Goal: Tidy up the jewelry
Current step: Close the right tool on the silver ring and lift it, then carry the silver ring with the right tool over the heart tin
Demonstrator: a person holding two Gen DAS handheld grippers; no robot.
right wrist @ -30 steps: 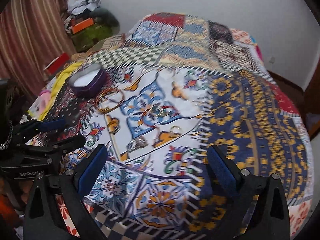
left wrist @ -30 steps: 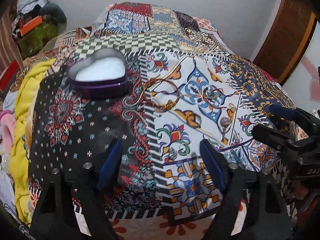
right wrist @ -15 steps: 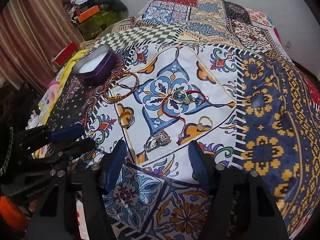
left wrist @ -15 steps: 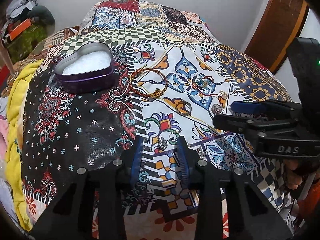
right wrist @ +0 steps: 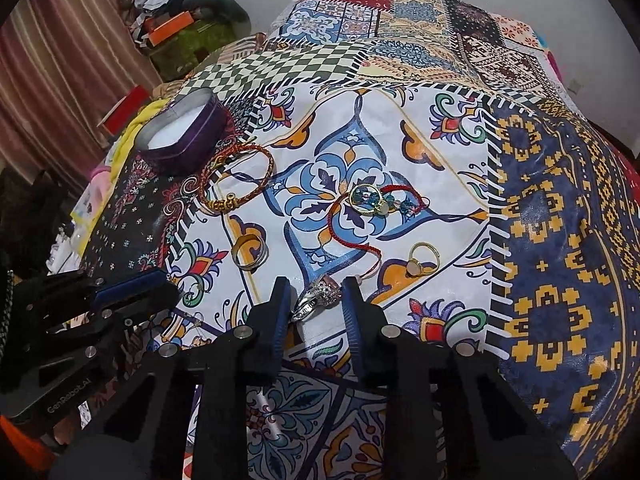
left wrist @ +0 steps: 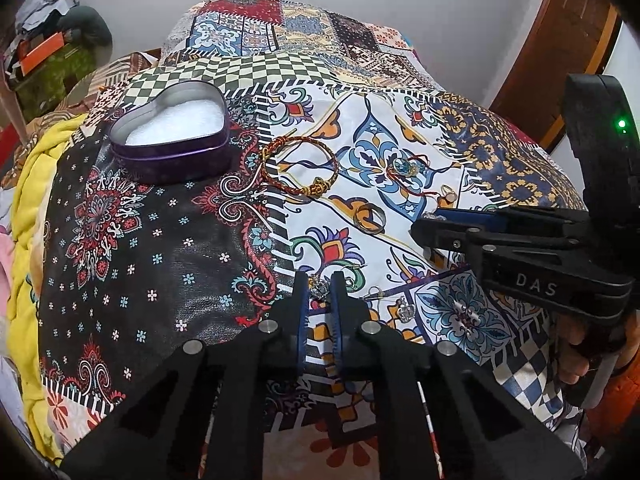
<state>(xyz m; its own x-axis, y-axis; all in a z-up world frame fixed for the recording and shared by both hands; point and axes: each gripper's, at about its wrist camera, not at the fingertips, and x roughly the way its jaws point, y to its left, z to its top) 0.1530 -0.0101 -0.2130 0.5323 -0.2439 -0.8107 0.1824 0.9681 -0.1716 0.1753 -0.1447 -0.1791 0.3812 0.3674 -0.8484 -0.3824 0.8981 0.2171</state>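
Note:
On the patterned bedspread, my left gripper (left wrist: 320, 284) has its pads pressed against a small silver earring (left wrist: 319, 289) near the front edge. My right gripper (right wrist: 316, 289) is shut on a silver stone-set ring (right wrist: 316, 300). An open heart-shaped purple tin (left wrist: 168, 136) with a white lining sits at the far left. Beside it lies a red-gold braided bracelet (left wrist: 316, 190). A red string bracelet with blue beads (right wrist: 376, 204), a gold band ring (right wrist: 250, 252) and a gold ring with a pale stone (right wrist: 424, 258) lie loose in the middle.
Another small silver crown earring (left wrist: 404, 312) lies just right of my left gripper. A yellow blanket (left wrist: 28, 208) hangs off the bed's left side, with clutter (left wrist: 44, 52) behind it. A wooden door (left wrist: 560, 60) stands at the right. A hand (left wrist: 580, 356) holds the right gripper.
Both grippers dropped toward the bedspread and narrowed from wide open. The left closed around the small earring, the right around the silver ring.

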